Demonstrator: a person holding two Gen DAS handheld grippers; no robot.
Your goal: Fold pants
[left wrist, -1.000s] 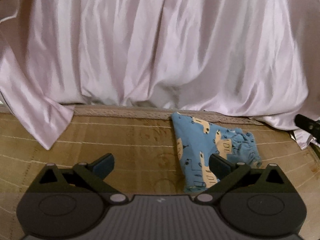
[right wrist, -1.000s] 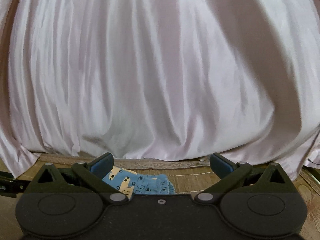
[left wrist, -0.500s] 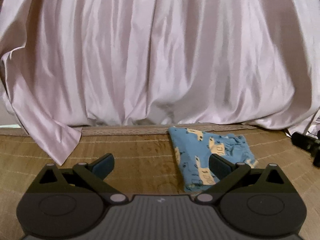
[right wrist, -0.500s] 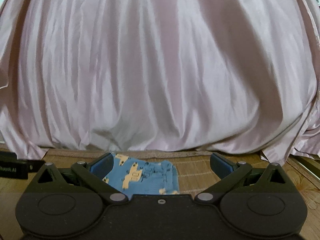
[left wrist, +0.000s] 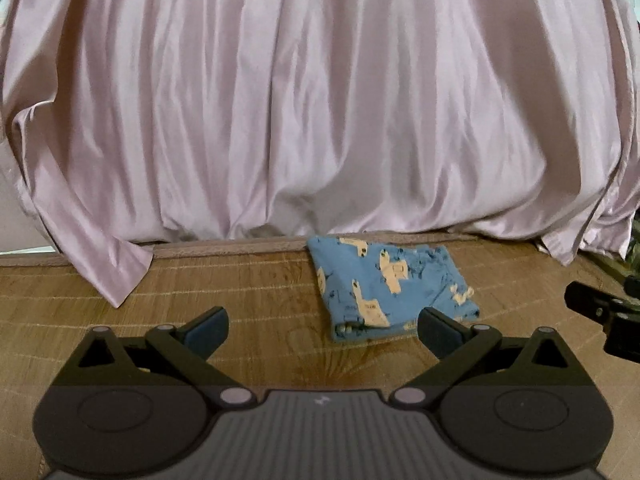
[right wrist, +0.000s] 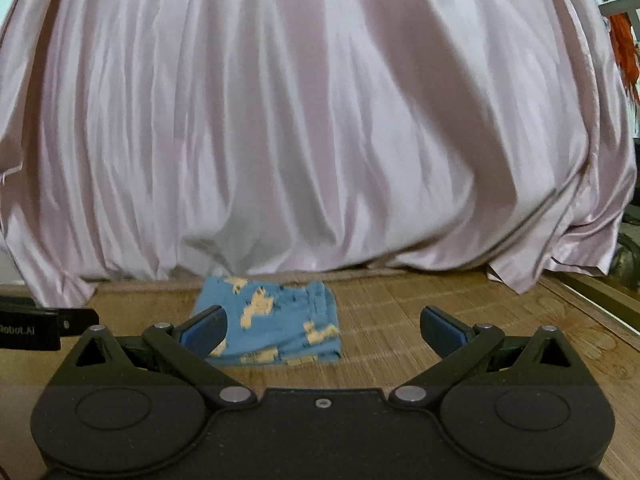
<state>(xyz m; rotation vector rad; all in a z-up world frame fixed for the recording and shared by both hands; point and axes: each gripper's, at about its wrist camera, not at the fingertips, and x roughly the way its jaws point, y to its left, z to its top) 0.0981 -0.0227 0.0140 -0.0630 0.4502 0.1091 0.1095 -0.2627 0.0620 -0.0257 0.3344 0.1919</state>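
Left wrist view: pants [left wrist: 390,288] lie folded into a compact blue rectangle on the woven mat [left wrist: 240,280], ahead and right of the left gripper [left wrist: 322,326], whose jaws stand wide apart and empty. Long axis of the bundle runs roughly away from the camera, far edge just beside the foot of the pink curtain [left wrist: 320,120].

Right wrist view: same bundle sits ahead and left of the right gripper [right wrist: 322,326], also spread and holding nothing; its left finger overlaps the near corner in the picture (contact cannot be confirmed).

Judgement: folding looks essentially complete; neither gripper clearly nearer. Any further tidy-up would approach from the near edge. Nothing stands between; the curtain hem crowds the far side only.
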